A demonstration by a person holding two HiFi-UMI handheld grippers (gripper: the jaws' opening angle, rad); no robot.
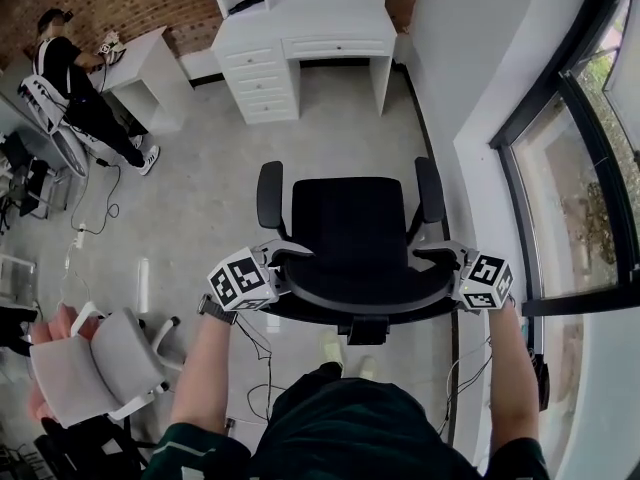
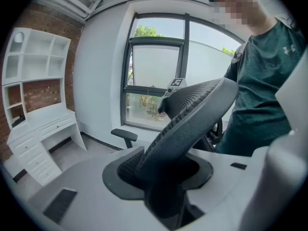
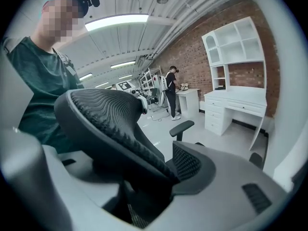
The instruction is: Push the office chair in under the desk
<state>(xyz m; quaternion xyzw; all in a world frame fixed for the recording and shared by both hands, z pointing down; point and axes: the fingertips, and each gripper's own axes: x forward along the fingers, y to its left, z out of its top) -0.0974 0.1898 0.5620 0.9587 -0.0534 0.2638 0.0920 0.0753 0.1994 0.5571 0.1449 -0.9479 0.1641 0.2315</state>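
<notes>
Head view: the left claw (image 1: 285, 258) and the right claw (image 1: 440, 258) sit at the two ends of the backrest (image 1: 360, 303) of the office chair (image 1: 350, 228). The seat lies just ahead of both claws. The white desk (image 1: 320, 23) stands well beyond the chair, with bare floor between them.

Left gripper view: the left claw (image 2: 166, 186) is clamped on the backrest (image 2: 192, 109). The rim runs down between the jaws and presses into the dark pad (image 2: 125, 170). The desk (image 2: 43, 138) is far off, to that claw's left.

Right gripper view: the right claw (image 3: 144, 191) stands apart around the backrest (image 3: 110, 124). The rim leans on one pad (image 3: 187, 165), and a dark gap shows on the other side. An armrest (image 3: 182, 125) is just beyond the claw. The desk (image 3: 236, 107) is far beyond.
</notes>
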